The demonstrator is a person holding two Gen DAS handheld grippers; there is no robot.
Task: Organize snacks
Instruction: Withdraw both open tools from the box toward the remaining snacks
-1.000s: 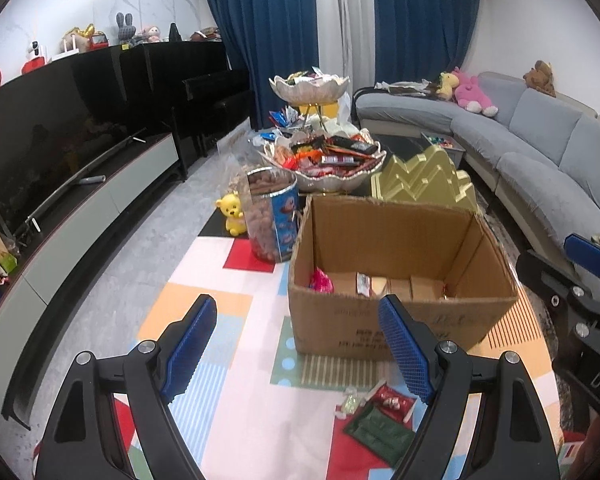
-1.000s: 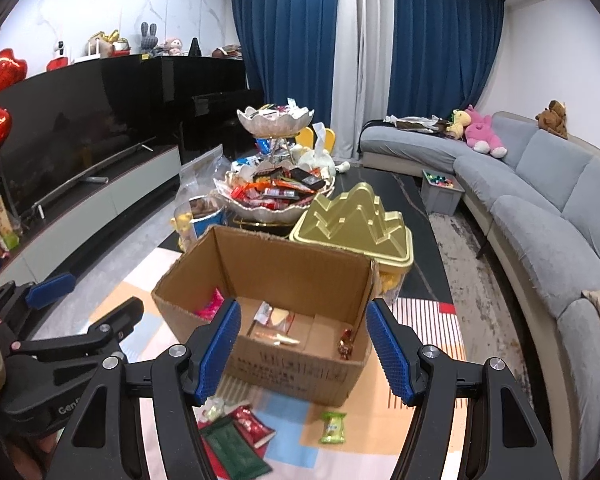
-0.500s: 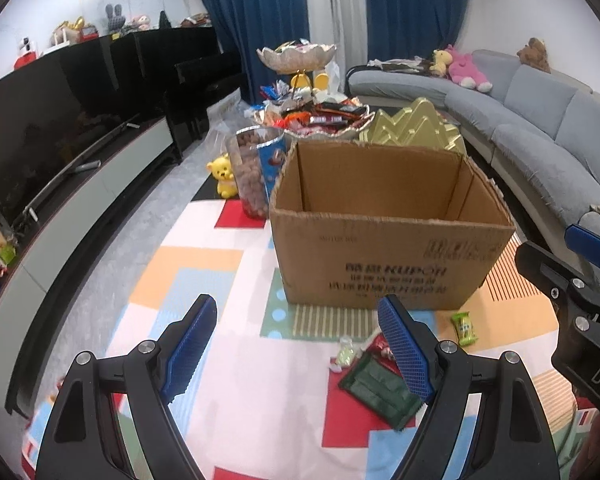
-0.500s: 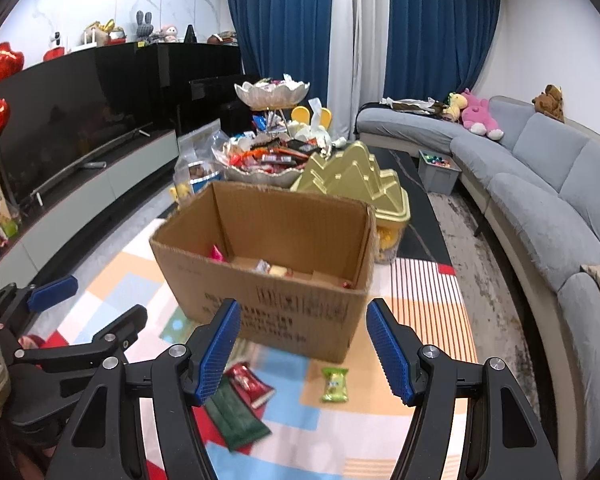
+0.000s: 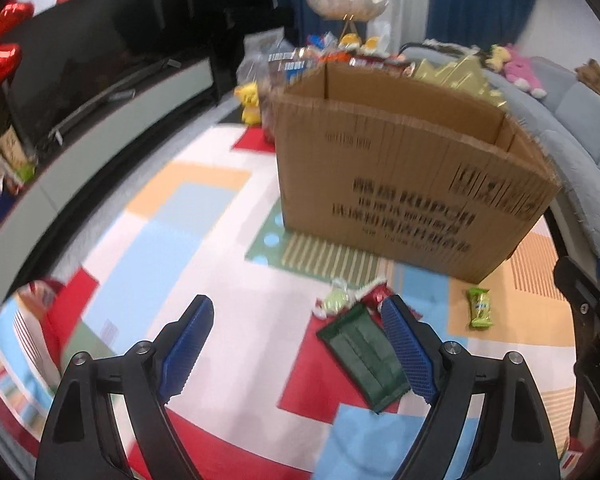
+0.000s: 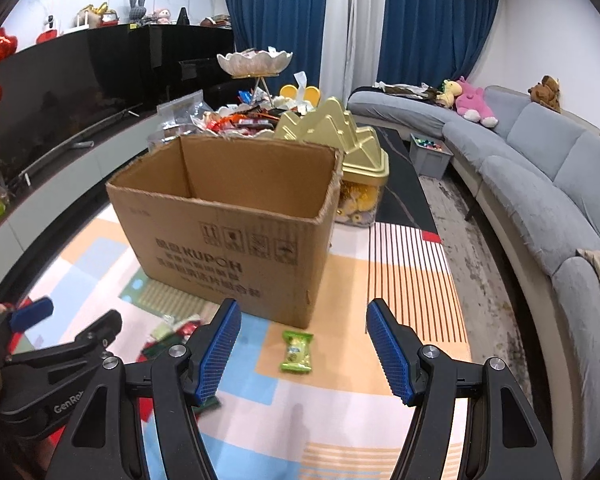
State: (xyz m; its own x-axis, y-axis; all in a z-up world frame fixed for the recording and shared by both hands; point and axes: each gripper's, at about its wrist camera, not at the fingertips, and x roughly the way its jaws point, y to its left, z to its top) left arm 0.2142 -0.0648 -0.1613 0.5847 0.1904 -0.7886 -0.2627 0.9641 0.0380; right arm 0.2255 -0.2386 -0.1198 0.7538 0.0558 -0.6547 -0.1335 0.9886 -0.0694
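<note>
Both tongs are spread with nothing in them, the left gripper (image 5: 296, 344) and the right gripper (image 6: 303, 346). They hang just in front of the open brown cardboard box (image 6: 236, 236). A small green candy wrapper (image 6: 297, 351) lies on the mat by its near corner, a flat dark green packet (image 5: 362, 356) beside that.

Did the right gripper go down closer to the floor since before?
Yes. The right gripper has come down: earlier its camera saw into the cardboard box, and now it faces the box's side, with the green candy between its fingers.

Home living room: grey sofa (image 6: 540, 152), TV (image 6: 60, 108) (plush toys (image 6: 470, 102)).
</note>
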